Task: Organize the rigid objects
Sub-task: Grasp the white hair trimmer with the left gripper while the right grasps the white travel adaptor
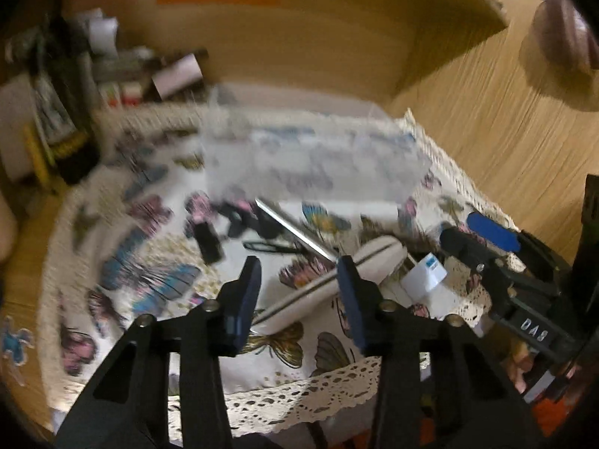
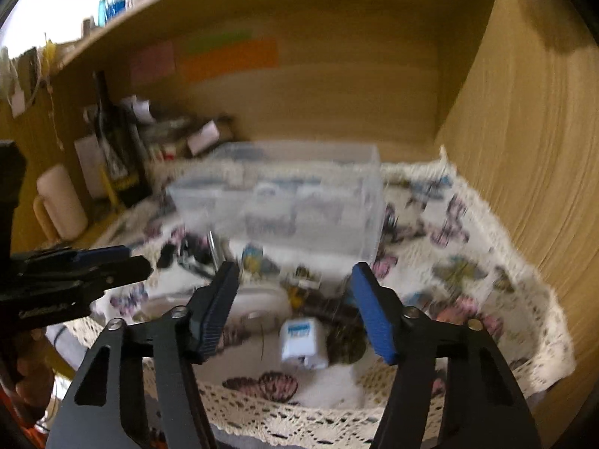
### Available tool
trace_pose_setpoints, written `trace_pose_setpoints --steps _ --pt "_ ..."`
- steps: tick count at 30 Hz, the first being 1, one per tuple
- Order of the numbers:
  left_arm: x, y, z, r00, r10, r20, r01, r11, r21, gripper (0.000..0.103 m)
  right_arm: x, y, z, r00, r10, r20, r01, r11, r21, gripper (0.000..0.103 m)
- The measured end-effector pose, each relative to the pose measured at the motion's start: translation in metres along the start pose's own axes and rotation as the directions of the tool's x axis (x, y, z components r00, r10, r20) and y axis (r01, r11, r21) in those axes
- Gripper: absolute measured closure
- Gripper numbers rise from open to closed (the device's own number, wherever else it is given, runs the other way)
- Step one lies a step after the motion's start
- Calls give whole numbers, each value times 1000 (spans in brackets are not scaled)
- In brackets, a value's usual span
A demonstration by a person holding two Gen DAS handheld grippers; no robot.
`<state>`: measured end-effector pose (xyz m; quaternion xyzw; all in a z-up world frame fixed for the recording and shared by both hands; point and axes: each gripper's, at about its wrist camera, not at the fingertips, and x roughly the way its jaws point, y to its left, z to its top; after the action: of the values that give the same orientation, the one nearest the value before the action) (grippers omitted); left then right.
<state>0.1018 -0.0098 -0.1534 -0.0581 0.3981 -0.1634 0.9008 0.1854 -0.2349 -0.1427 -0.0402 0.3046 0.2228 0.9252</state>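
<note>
Charger, small, white and blue-labelled, is seen on the butterfly cloth between the spread fingers of the right claw. The left claw is held apart, empty, over a white case. "DAS" is read on the right claw's body.

Both grippers are hovering over the butterfly cloth: the left gripper gaping empty, the right gripper likewise spread wide.

One clear plastic box stands on one butterfly-print cloth. On the cloth lie one small white and blue box, one long white case, and one metal strip. The small dark items are too blurred to count, and two grippers show.
</note>
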Motion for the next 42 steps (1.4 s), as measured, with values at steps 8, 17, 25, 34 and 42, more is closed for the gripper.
trace_pose_setpoints --steps 8,17,25,34,42 --pt "21 -2 3 988 -102 -114 106 994 36 69 18 -12 -22 993 -10 -119 16 998 53 56" --pt "37 -28 17 977 -120 -175 151 972 179 69 20 -8 -27 992 -8 -127 13 999 37 56" --pt "56 -32 30 963 -142 -229 191 960 205 69 29 -7 -28 989 40 -141 -33 998 48 58" --pt "68 -49 30 956 -125 -266 199 941 273 66 41 -25 -30 985 64 -160 -46 992 114 68" --pt "91 -71 26 944 -87 -318 204 912 355 53 31 -45 -24 991 51 -122 -31 987 159 68"
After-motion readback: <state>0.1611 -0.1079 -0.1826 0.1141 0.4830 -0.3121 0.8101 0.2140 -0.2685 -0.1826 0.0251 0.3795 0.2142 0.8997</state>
